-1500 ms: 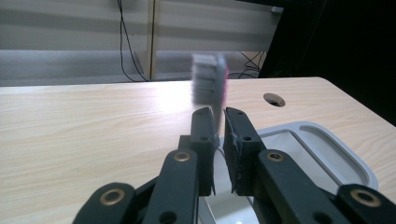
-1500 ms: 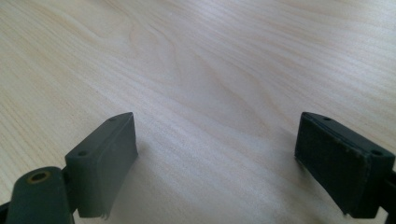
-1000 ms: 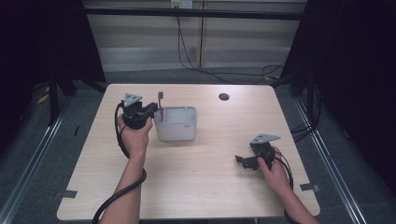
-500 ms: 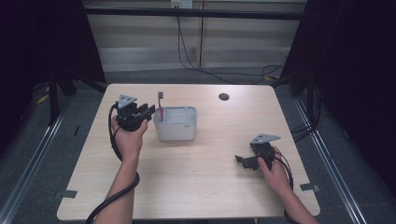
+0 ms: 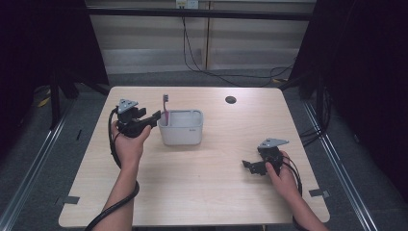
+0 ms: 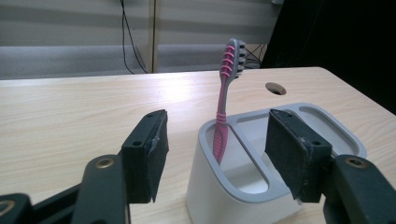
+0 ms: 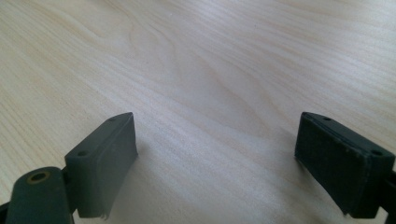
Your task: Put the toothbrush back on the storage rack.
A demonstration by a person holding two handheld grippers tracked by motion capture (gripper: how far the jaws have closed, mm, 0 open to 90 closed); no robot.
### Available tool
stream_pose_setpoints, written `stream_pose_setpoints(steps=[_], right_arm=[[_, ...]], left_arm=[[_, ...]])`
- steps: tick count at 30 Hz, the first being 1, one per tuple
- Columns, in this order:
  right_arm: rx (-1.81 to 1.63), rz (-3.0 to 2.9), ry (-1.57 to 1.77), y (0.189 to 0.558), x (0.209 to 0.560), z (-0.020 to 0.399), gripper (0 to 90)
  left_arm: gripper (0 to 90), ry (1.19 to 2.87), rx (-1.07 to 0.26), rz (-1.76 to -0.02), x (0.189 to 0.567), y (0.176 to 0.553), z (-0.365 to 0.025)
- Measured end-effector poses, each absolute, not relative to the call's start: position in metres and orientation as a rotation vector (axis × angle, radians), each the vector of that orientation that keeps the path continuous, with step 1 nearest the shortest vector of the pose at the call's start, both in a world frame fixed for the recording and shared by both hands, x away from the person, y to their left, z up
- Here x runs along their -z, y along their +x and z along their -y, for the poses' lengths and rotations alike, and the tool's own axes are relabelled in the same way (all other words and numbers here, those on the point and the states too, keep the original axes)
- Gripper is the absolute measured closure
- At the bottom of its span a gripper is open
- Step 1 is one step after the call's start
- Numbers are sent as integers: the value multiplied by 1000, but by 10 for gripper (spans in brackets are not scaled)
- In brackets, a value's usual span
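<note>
A holder (image 5: 181,128) sits on the table (image 5: 207,192) left of centre, a toothbrush (image 5: 165,107) upright in its left compartment; the left gripper (image 5: 155,117) is just left of it. The right gripper (image 5: 246,164) lies well apart, near the table's front right.

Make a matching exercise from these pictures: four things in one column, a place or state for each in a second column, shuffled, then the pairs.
1. pink toothbrush
2. white plastic holder
3. left tongs
4. right tongs

A. open over bare wood, near the table's right side
B. standing upright in a slot
C. open beside the holder's left end
D. resting on the light wooden table

Pairs: 1-B, 2-D, 3-C, 4-A
</note>
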State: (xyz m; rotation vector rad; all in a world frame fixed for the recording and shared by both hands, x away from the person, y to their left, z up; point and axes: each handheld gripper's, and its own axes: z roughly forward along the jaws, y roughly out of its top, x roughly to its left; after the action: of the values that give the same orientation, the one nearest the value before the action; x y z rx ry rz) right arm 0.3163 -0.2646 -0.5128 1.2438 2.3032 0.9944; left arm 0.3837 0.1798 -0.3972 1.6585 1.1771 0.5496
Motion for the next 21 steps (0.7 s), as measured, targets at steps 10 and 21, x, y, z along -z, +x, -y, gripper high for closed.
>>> stream_pose_setpoints(steps=[10,21], right_arm=[[-991,-2303,1245,316,513,265,122],[-991,-2303,1245,316,513,265,122]], left_arm=[[338,1666,-545,-1171,395,379,-186],[313,1672,-538,-1164,397,373,-194]])
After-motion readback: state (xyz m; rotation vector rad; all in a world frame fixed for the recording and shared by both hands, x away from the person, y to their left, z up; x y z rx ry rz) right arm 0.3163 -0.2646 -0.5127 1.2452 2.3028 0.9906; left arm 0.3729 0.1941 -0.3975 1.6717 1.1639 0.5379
